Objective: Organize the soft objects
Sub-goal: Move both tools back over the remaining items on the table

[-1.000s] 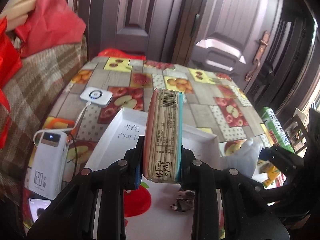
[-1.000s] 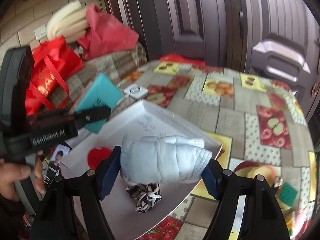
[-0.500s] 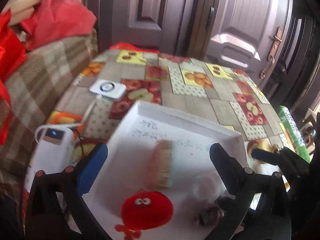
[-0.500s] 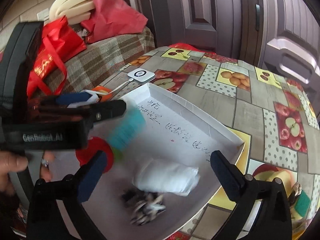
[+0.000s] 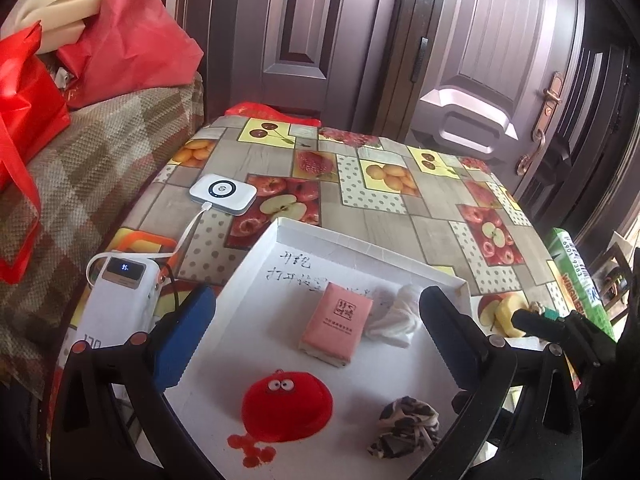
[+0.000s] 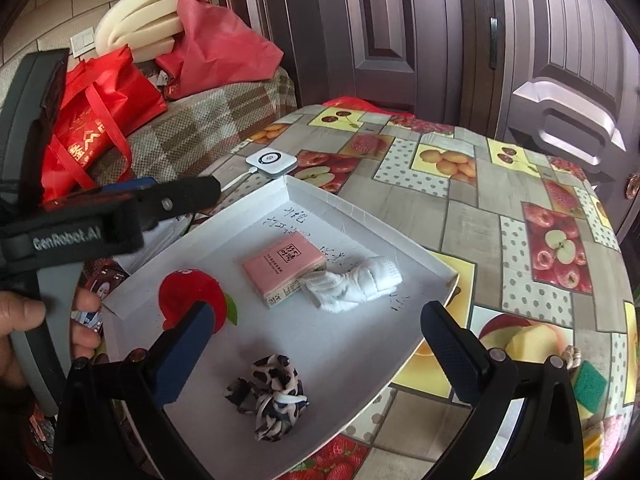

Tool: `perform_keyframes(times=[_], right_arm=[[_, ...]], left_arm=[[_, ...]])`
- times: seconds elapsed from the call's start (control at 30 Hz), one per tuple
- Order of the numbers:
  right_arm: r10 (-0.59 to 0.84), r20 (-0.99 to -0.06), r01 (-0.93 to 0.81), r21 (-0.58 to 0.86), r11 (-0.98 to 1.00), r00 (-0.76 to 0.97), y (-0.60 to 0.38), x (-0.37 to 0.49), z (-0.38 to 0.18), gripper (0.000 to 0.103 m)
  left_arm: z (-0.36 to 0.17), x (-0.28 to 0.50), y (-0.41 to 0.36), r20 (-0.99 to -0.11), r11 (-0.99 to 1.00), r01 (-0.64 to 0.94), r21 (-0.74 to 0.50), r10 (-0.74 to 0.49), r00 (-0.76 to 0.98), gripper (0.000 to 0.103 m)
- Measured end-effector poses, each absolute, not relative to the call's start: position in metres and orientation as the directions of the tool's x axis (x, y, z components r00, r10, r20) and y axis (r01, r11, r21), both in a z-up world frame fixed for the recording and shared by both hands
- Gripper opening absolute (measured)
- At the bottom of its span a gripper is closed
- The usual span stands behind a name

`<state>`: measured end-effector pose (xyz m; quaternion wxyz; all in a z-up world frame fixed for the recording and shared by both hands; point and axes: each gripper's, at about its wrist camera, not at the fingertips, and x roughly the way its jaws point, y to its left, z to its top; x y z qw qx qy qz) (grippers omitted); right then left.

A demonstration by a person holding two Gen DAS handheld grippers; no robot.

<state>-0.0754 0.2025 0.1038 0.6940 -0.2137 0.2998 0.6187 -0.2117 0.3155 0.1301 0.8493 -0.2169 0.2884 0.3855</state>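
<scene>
Holding nothing, your left gripper (image 5: 316, 336) and right gripper (image 6: 316, 344) hang wide open over the white tray (image 6: 372, 216); tissue pack (image 6: 284, 266), white cloth (image 6: 356, 282), red plush (image 5: 286, 408) and scrunchie (image 6: 268, 398) lie inside. Placing seems finished; next, look for remaining soft things.

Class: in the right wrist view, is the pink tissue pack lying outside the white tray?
No, the pink tissue pack lies inside the white tray.
</scene>
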Motion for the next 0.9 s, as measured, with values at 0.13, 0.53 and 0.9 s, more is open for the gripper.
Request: perform_keyframes(times=[0.13, 0.53, 0.9], right_arm=[[0.747, -0.66, -0.987, 0.053, 0.152, 0.08, 0.192, -0.079, 0.114, 0.103], [0.868, -0.486, -0.978, 0.109, 0.178, 0.104, 0.138, -0.072, 0.16, 0.103], [0.958, -0.136, -0.938, 0.208, 0.276, 0.252, 0.04, -0.04, 0.241, 0.103]], left_arm=[[0.14, -0.213, 0.304, -0.643, 0.628, -0.765, -0.143, 0.529, 0.554, 0.103], [0.178, -0.225, 0.265, -0.517, 0.699, -0.674, -0.238, 0.496, 0.697, 0.103], [0.222, -0.211, 0.221, -0.465, 0.782, -0.551, -0.292, 0.387, 0.796, 0.103]])
